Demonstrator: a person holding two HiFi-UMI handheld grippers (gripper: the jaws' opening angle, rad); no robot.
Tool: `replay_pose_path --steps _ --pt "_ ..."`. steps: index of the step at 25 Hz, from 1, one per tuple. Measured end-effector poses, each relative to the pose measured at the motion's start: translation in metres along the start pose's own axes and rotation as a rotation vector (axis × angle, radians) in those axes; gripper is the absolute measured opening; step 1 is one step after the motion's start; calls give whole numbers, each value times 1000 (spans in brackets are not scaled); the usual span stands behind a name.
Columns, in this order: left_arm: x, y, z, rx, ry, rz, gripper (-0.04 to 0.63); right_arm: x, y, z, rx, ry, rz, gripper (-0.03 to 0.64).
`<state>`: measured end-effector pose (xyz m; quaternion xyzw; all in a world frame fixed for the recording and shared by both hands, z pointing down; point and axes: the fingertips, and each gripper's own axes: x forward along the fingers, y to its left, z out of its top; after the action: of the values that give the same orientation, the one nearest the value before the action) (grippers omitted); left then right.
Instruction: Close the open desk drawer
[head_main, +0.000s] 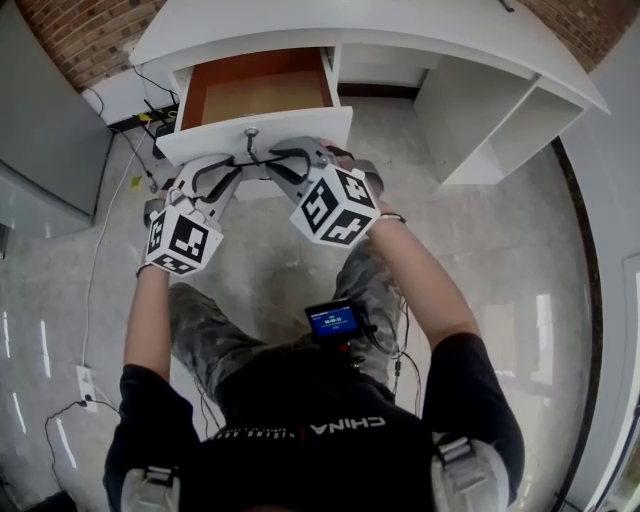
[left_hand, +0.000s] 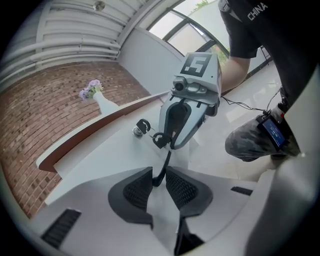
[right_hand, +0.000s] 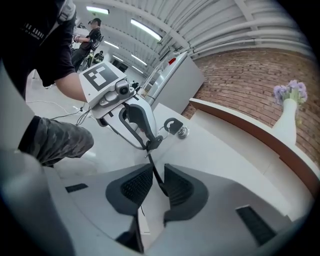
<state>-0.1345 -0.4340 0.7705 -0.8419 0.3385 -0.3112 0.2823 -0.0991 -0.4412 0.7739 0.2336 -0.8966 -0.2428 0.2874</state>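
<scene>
The open drawer (head_main: 255, 95) is seen pulled out under the white worktop (head_main: 420, 25). Its thin black handle (left_hand: 165, 161) is placed between the fingers of the left gripper (left_hand: 159, 175) and the right gripper (right_hand: 159, 172). Both pairs are kept apart, not clamped.

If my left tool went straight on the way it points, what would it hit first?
Most likely the right tool, whose tip sits just ahead of it; the drawer front lies alongside.

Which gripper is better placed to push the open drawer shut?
Right, narrowly. In the head view the right gripper looks closer to the drawer front, just beside the key; the left gripper sits slightly farther back.
</scene>
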Motion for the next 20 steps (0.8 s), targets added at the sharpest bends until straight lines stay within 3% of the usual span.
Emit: replay_pose_path --steps 9,20 --pt "14 22 -11 -44 -9 20 84 19 -19 -2 36 -1 10 75" --pt "50 52 -31 -19 39 20 84 53 -53 -14 43 13 10 75"
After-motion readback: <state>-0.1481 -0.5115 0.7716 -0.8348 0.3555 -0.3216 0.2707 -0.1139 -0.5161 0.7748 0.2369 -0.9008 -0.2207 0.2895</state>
